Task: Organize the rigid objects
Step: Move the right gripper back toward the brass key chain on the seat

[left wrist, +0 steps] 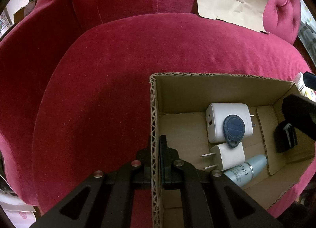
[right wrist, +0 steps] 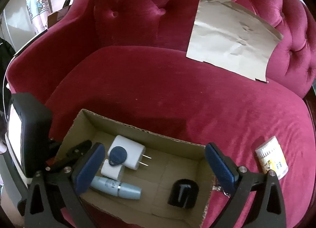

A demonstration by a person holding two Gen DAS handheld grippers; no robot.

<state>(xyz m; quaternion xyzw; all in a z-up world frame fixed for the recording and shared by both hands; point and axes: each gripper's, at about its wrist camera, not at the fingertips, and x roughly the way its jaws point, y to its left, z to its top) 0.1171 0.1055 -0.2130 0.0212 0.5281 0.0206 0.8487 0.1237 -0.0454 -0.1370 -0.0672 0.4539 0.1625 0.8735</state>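
An open cardboard box [left wrist: 197, 90] [right wrist: 138, 129] sits on a red velvet seat. Inside it lie a large white charger [left wrist: 223, 117] [right wrist: 128, 149], a blue key fob [left wrist: 234, 129] [right wrist: 118, 155] on top of it, a small white charger [left wrist: 229, 157] [right wrist: 110, 170], a pale blue bottle [left wrist: 244, 170] [right wrist: 118, 187] and a black rounded object [left wrist: 284, 137] [right wrist: 182, 193]. My left gripper [left wrist: 156, 147] is shut on the box's left wall. Over the box my right gripper [right wrist: 154, 159] stands open, with nothing between its blue pads [right wrist: 88, 168]. A small printed can [right wrist: 272, 161] lies on the seat right of the box.
A creased brown paper sheet [left wrist: 231, 1] [right wrist: 231, 40] leans against the tufted chair back [right wrist: 138, 11]. The seat cushion [left wrist: 98, 90] spreads to the left of and behind the box. Room clutter shows at the far left edge.
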